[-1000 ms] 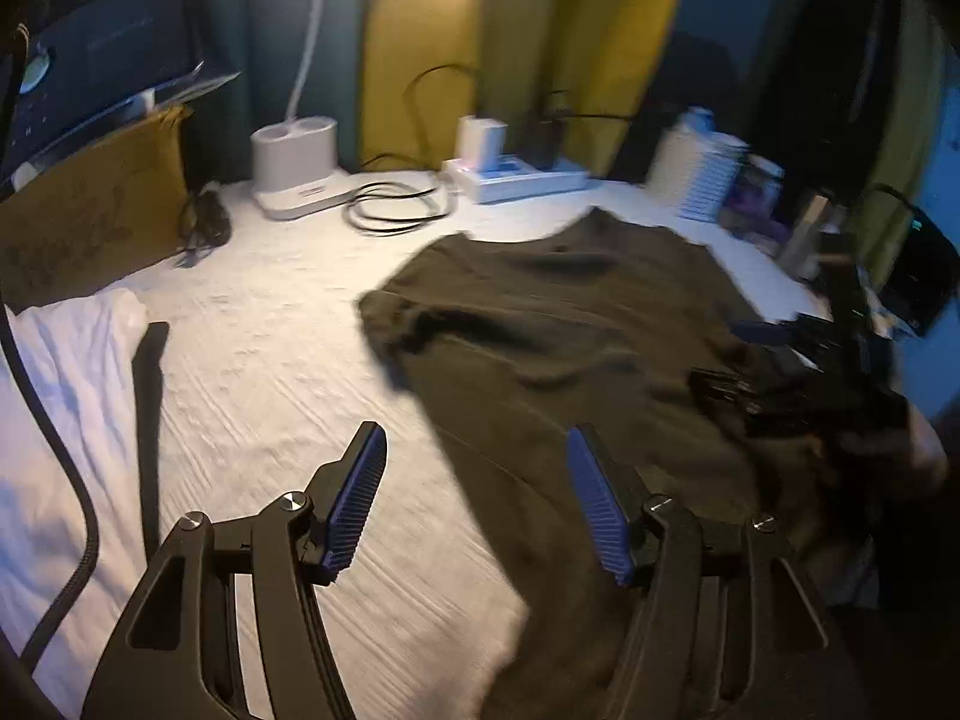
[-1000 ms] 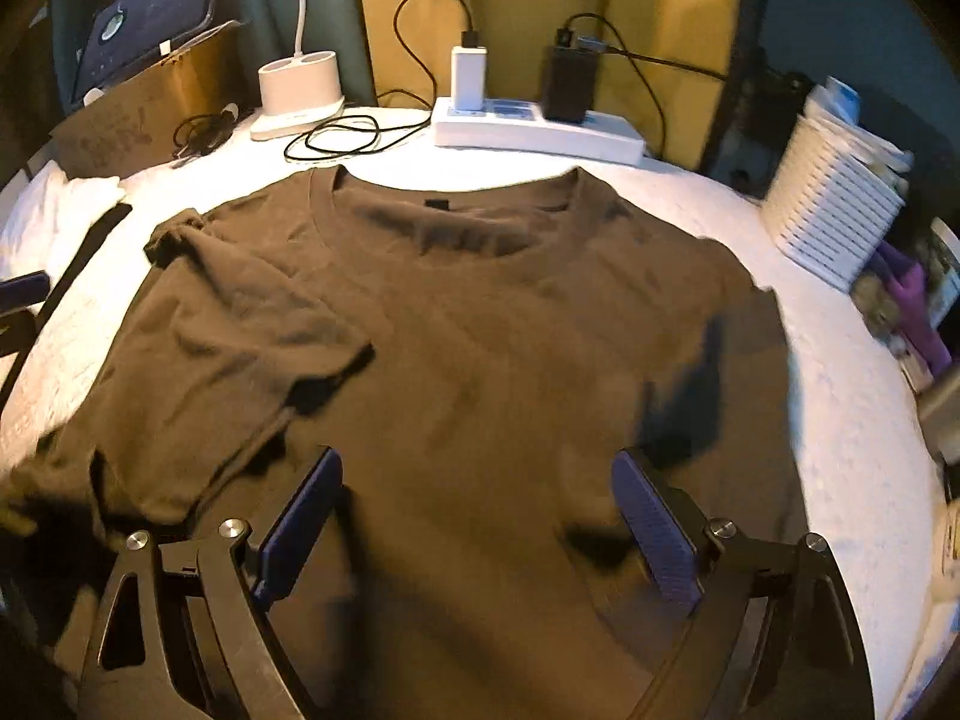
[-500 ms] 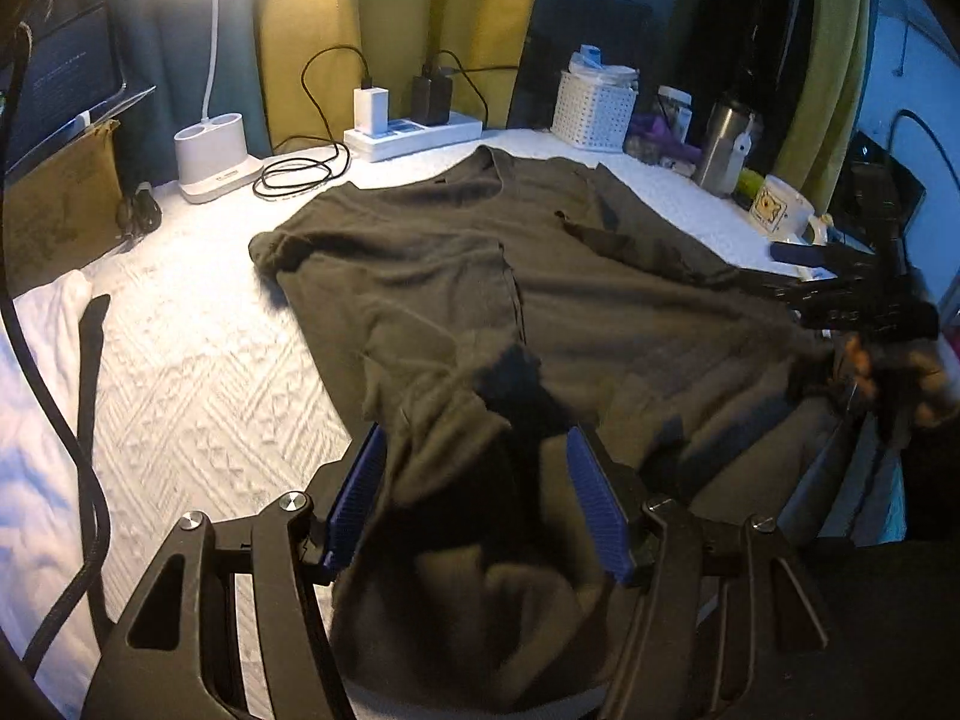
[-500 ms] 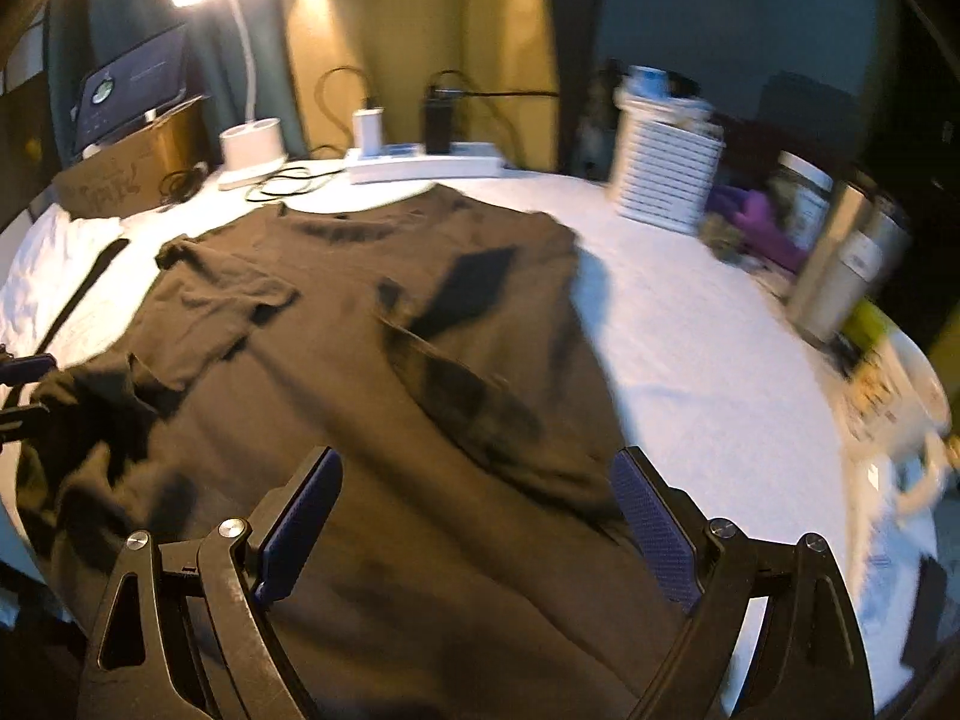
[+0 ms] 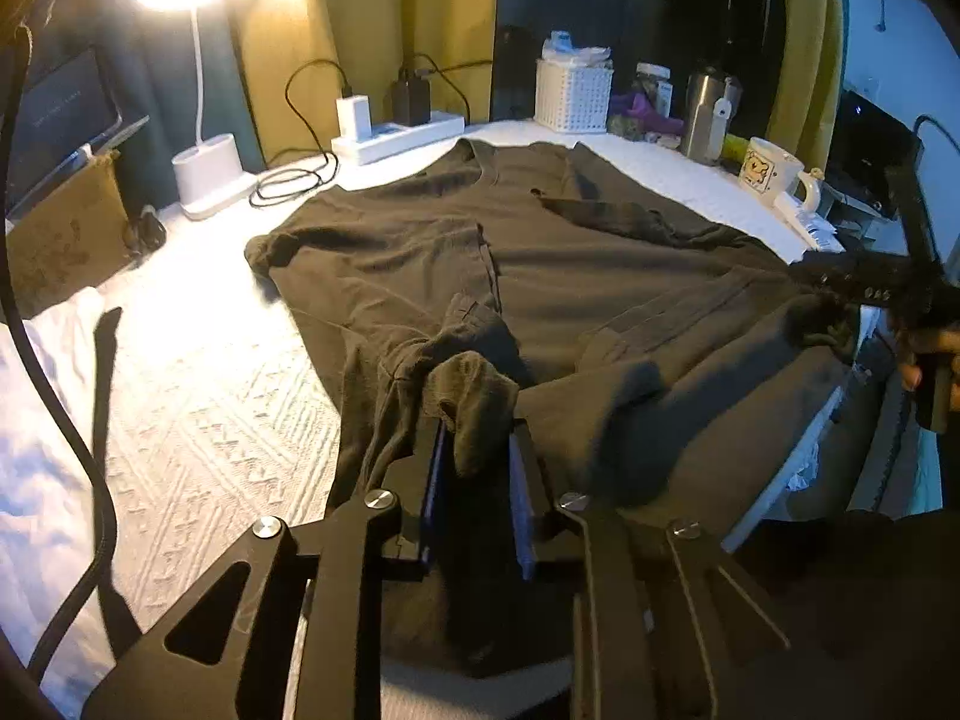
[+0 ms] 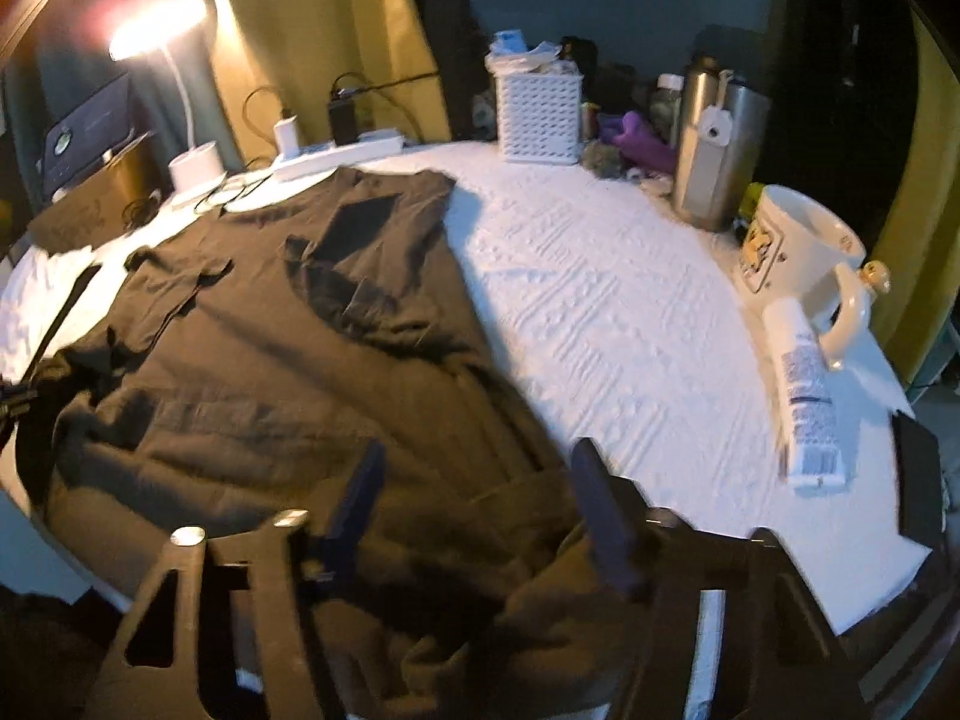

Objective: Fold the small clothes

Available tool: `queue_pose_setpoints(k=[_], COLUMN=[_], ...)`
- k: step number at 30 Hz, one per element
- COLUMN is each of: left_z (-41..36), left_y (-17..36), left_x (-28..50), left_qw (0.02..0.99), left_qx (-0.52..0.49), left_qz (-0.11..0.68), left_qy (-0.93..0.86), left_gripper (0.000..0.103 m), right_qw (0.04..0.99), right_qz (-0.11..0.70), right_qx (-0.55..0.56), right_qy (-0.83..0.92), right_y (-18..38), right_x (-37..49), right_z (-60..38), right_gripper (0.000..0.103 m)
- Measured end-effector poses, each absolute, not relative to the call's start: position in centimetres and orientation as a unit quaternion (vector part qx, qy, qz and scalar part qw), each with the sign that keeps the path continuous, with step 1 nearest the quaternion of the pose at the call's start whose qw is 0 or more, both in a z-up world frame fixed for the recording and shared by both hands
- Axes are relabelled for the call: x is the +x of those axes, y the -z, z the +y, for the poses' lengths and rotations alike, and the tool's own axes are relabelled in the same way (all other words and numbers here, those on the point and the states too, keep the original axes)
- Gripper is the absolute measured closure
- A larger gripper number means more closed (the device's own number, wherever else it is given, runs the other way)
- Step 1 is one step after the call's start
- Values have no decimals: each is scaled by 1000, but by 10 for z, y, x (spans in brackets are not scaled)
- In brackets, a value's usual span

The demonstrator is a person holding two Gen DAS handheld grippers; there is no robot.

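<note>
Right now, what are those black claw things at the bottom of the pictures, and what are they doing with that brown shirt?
They are two grabbing tools, each held in one of a person's hands, and each carries a small camera looking out along its two fingers. So one picture comes from the left tool and the other from the right.

A brown T-shirt lies spread on a white bedcover. The left gripper has pinched a bunch of the shirt's bottom edge. The right gripper sits over the other bottom corner with cloth between its fingers, not yet squeezed tight.

At the back stand a lamp, a white basket, a steel flask and a mug.
</note>
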State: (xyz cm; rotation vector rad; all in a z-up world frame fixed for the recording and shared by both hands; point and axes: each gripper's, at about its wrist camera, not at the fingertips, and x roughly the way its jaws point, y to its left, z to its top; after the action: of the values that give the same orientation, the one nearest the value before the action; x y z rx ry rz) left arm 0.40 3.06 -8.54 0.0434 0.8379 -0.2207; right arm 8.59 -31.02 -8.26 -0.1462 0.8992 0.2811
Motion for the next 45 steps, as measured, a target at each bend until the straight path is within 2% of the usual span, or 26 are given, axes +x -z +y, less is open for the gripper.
queue_pose_setpoints(k=[1, 3, 5, 8, 14, 20, 21, 23, 24, 25, 29, 31, 33, 35, 36, 37, 38, 39, 40, 41, 42, 43, 45], left_z=[31, 33, 35, 35, 30, 38, 42, 50, 54, 57, 59, 56, 51, 46, 44, 43, 41, 39, 38, 36, 34, 33, 35], left_y=[83, 80, 79, 84, 103, 85, 78, 70, 67, 66, 74, 89, 100, 106, 109, 110, 113, 114, 113, 111, 109, 105, 95], left_x=[0, -7, -14, -25, -44, -48, -46, -42, -39, -34, -15, -5, -1, -3, -4, -6, -6, -8, -10, -12, -15, -18, -22], left_qw=[908, 909, 908, 901, 878, 878, 882, 890, 894, 897, 895, 887, 881, 880, 882, 881, 879, 879, 880, 881, 883, 886, 894], left_qx=[22, 21, 20, 11, 12, 11, 5, -9, -17, -24, -41, -43, -36, -28, -24, -22, -21, -20, -17, -13, -6, -2, -5], left_qz=[404, 403, 405, 418, 458, 457, 449, 436, 430, 424, 431, 449, 461, 462, 459, 460, 464, 464, 460, 457, 453, 446, 432], left_qy=[105, 103, 102, 116, 142, 143, 141, 132, 126, 121, 106, 101, 97, 103, 105, 106, 108, 112, 116, 121, 123, 124, 122], left_gripper=[90, 91, 91, 97, 97, 95, 91, 68, 48, 39, 38, 38, 39, 40, 48, 64, 69, 75, 83, 85, 87, 90, 91], right_qw=[887, 884, 883, 882, 880, 881, 885, 888, 889, 890, 886, 882, 877, 870, 870, 870, 870, 871, 869, 869, 870, 870, 872], right_qz=[435, 444, 445, 444, 445, 444, 438, 431, 428, 425, 427, 431, 438, 448, 449, 449, 450, 446, 445, 446, 445, 445, 444], right_qx=[-71, -74, -76, -86, -92, -86, -82, -83, -85, -86, -95, -99, -99, -103, -104, -102, -101, -106, -108, -113, -117, -115, -108], right_qy=[-136, -127, -128, -131, -135, -136, -137, -138, -138, -140, -154, -160, -171, -178, -178, -175, -174, -176, -184, -182, -178, -179, -177], right_y=[87, 95, 98, 101, 101, 90, 85, 81, 79, 78, 82, 87, 93, 101, 105, 108, 111, 111, 110, 109, 108, 107, 104], right_x=[85, 83, 76, 64, 47, 45, 47, 51, 54, 57, 71, 77, 83, 85, 85, 84, 82, 79, 76, 73, 71, 70, 67], right_z=[-310, -311, -313, -314, -313, -313, -313, -311, -309, -307, -295, -289, -284, -279, -278, -277, -275, -272, -269, -267, -267, -268, -272], right_gripper=[48, 53, 53, 53, 53, 53, 53, 53, 53, 53, 51, 43, 43, 43, 43, 43, 43, 51, 67, 71, 82, 88, 91])
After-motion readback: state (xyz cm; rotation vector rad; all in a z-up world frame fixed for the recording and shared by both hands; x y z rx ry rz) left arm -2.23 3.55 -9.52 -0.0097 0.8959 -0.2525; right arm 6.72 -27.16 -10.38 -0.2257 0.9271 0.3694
